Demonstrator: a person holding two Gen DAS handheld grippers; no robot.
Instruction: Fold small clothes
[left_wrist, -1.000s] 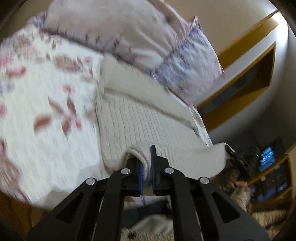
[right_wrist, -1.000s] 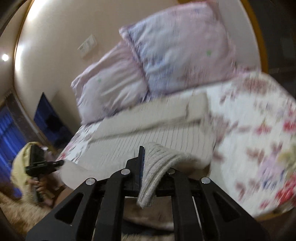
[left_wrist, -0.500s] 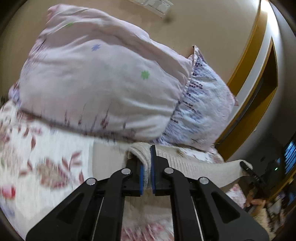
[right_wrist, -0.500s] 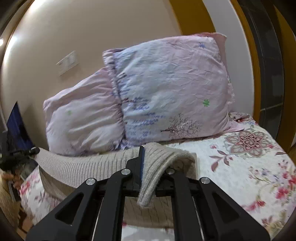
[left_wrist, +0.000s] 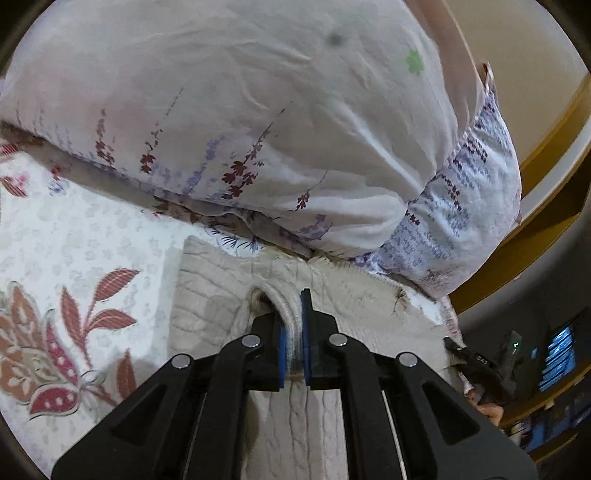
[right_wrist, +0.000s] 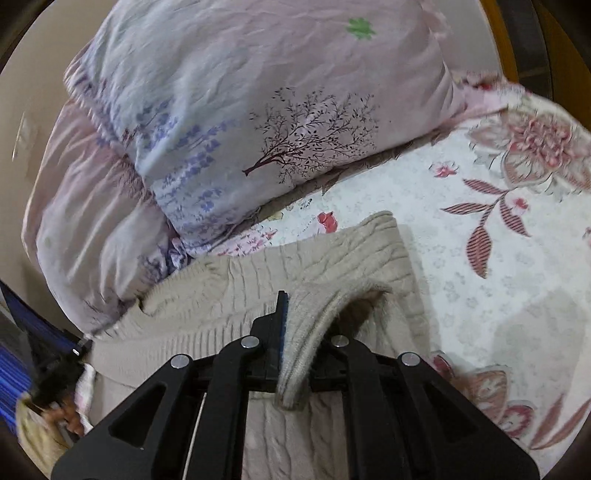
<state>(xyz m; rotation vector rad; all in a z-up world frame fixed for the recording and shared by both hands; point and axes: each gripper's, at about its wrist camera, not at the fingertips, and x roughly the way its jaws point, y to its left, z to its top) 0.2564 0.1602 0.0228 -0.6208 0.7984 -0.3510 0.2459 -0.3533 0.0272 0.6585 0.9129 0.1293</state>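
Nearest, the left tongs (left_wrist: 293, 328) and right tongs (right_wrist: 301, 332) each stay pinched on a ribbed hem corner of the beige knit sweater (right_wrist: 332, 254). Both have carried that hem forward across the floral bedspread (right_wrist: 498, 266), so it now lies over the garment's far part, just short of the pillows (left_wrist: 258, 110). The lengthwise fold looks nearly laid; releasing comes next.

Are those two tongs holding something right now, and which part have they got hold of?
Yes. Both tongs pinch the same beige knitted sweater: the left tongs and the right tongs each grip a fold of its ribbed edge, over the flowered bedspread.
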